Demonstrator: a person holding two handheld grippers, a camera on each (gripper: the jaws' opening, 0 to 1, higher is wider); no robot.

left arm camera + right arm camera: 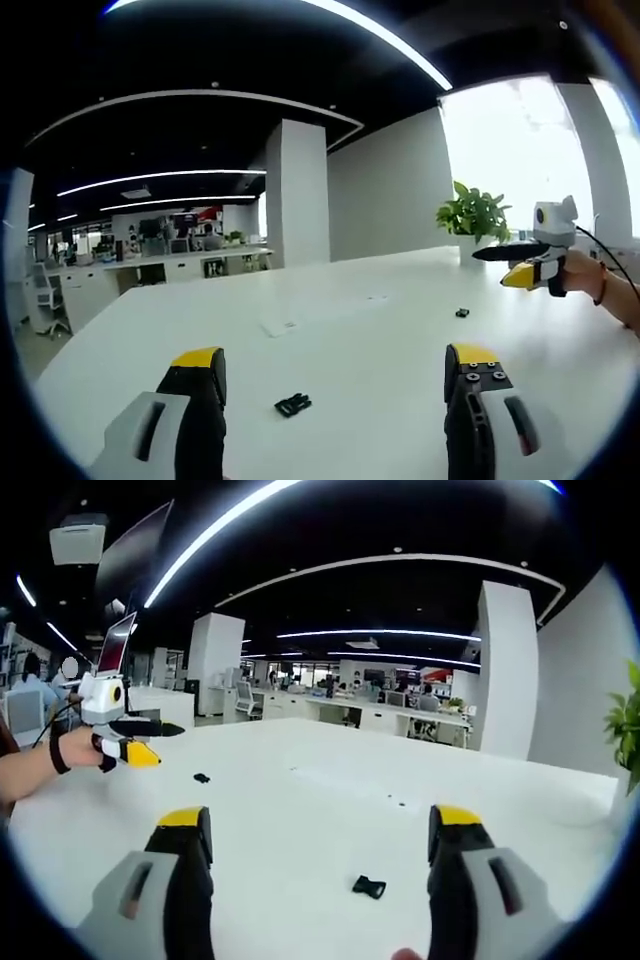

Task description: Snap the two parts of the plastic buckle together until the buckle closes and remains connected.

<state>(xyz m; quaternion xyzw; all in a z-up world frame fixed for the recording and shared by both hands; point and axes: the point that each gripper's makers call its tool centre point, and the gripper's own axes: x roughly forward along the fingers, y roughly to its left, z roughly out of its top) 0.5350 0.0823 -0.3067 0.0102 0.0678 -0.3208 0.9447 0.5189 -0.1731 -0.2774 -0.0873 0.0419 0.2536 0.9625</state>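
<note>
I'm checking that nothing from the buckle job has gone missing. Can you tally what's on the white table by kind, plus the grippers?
Black buckle parts lying apart on the white table: 2, near part and far part
Grippers, both open and holding nothing: 2, left gripper and right gripper
Potted plants: 1, plant at the table's far edge
Total: 5
</note>
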